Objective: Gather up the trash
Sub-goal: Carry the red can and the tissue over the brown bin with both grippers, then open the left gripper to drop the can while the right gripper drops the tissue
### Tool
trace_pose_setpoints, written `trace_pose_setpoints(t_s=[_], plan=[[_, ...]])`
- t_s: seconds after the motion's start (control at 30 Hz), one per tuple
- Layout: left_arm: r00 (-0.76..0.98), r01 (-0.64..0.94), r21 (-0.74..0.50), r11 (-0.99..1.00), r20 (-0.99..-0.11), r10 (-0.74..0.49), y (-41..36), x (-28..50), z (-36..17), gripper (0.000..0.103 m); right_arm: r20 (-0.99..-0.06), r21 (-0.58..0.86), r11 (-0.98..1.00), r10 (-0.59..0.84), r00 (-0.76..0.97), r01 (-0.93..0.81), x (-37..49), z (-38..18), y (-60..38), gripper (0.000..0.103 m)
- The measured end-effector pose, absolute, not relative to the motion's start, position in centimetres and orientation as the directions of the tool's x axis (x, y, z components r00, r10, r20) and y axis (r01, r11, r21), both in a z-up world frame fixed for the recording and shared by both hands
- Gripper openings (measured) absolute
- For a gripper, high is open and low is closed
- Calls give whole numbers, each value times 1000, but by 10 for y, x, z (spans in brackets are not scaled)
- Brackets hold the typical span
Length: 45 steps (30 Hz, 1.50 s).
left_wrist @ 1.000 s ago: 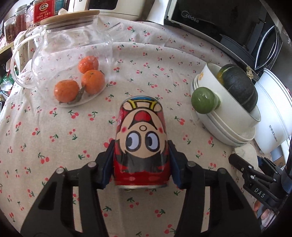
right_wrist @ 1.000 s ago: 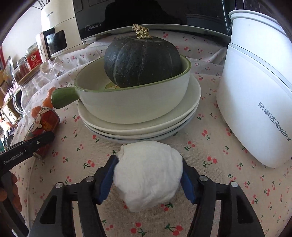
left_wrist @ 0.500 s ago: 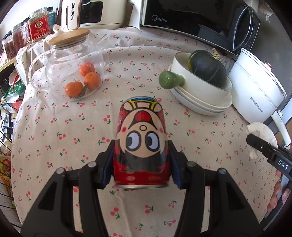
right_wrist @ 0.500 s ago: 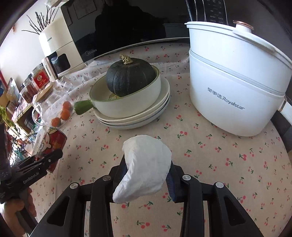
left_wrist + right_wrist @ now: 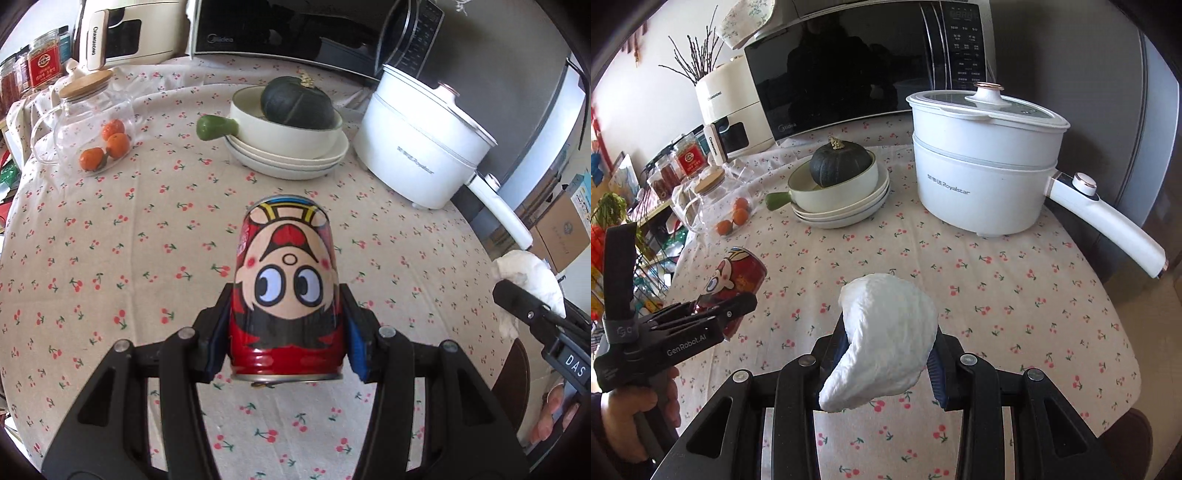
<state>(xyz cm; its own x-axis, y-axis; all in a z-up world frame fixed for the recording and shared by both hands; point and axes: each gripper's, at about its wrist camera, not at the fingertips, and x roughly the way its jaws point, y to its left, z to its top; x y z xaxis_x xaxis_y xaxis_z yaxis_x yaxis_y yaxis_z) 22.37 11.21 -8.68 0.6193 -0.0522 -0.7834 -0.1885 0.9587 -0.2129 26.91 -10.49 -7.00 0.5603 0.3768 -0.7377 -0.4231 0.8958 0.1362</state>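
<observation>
1. Red drink can (image 5: 286, 291) with a cartoon face sits clamped between the two pads of the left gripper (image 5: 286, 343), held clear above the cherry-print tablecloth (image 5: 110, 258); the face reads upside down from the left wrist camera.
2. White crumpled tissue (image 5: 884, 332) is pinched in the closed right gripper (image 5: 886, 354), also lifted off the cloth, with its lower end drooping toward the camera.
3. Glass jar (image 5: 85, 122) with a wooden lid stands at the far left of the table and holds three small oranges (image 5: 107, 146).
4. Cream handled bowl (image 5: 834, 184) with a green handle rests on a stack of white plates (image 5: 842, 214); a dark green squash (image 5: 840, 164) sits inside the bowl.
5. White electric pot (image 5: 986, 170), lid on, stands just right of the plates with its long handle pointing to the right; its contents cannot be seen.
6. Behind these stand a black microwave (image 5: 849, 74) and a cream appliance (image 5: 727, 107).
</observation>
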Motion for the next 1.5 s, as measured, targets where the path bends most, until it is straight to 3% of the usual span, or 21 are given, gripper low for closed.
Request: trace_pose_setpoints(t_s=[0.53,0.87,1.3,1.37,1.4,1.5], plan=[[534,261,-214,941,-780,-325,-49,206,-86,54,-778,140,954,272,566,-266,218,-89,-234,38],[372,463,-327,824,-772,-516,-127,195,-96,54,-769,61,997,80,634,-52,192,-83,-323,38],[274,621,-310,720,-774,-570,-192,184,-125,55,-821,121,966,-31,571,227,157,-99,-401,38],[298,611,-294,735,-775,-557,-190,186,-125,72,-825,118,964,-39,563,240,153,-102,-404,38],[316,594,-283,753,-779,-541,-188,187,-125,87,-828,117,962,-42,559,245,153,-103,-405,38],[347,562,-260,785,-788,-509,-179,187,-119,90,-838,114,960,-46,544,257,152,-107,-406,38]])
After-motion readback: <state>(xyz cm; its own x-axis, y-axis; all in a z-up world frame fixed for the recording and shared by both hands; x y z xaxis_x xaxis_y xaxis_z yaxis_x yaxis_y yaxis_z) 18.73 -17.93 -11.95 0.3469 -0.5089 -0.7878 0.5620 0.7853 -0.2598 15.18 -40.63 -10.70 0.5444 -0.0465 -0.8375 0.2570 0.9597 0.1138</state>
